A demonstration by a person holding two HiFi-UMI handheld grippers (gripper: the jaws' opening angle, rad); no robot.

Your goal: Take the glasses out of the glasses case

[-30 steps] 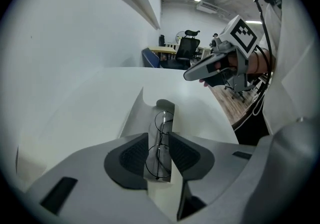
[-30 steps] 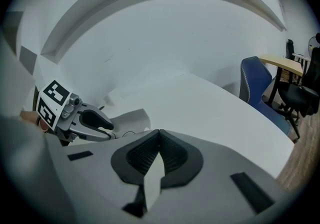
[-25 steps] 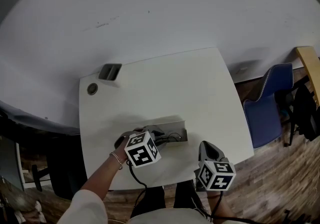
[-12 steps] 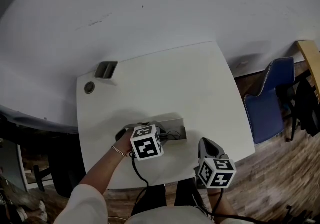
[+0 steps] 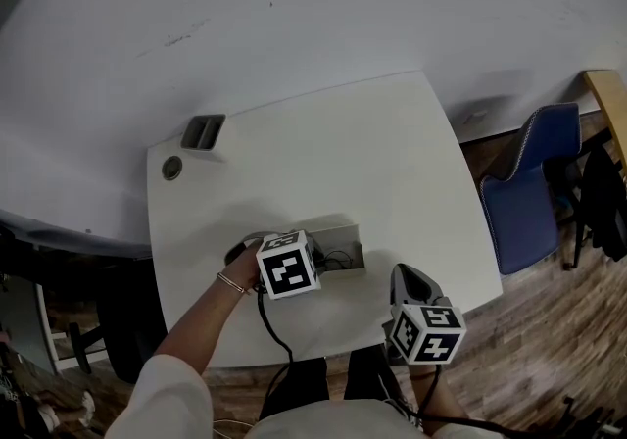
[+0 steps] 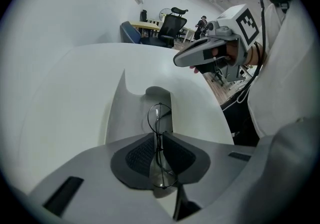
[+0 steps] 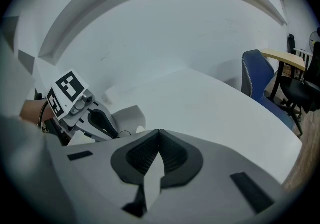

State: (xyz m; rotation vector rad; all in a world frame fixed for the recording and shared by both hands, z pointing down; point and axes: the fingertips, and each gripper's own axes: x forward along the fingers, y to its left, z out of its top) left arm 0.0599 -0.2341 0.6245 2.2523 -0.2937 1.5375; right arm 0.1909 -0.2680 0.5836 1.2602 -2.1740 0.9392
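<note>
A grey glasses case (image 5: 338, 236) lies open on the white table (image 5: 372, 153), near its front edge. In the left gripper view the case (image 6: 120, 113) shows its raised lid, and the thin wire glasses (image 6: 159, 113) stand on edge in it. My left gripper (image 6: 160, 140) points steeply down into the case; its jaws have just been closing and now pinch the glasses' rim between the pads. From above, the left gripper (image 5: 318, 261) covers the case's left end. My right gripper (image 5: 402, 278) hovers shut and empty off the case's right, its pads (image 7: 159, 135) touching.
A small dark box (image 5: 203, 131) and a round cap (image 5: 172, 168) sit at the table's far left corner. A blue chair (image 5: 534, 192) stands right of the table on the wooden floor. A white wall runs behind the table.
The left gripper has tipped more steeply down over the case and its marker cube has shifted slightly right. The right gripper has kept still.
</note>
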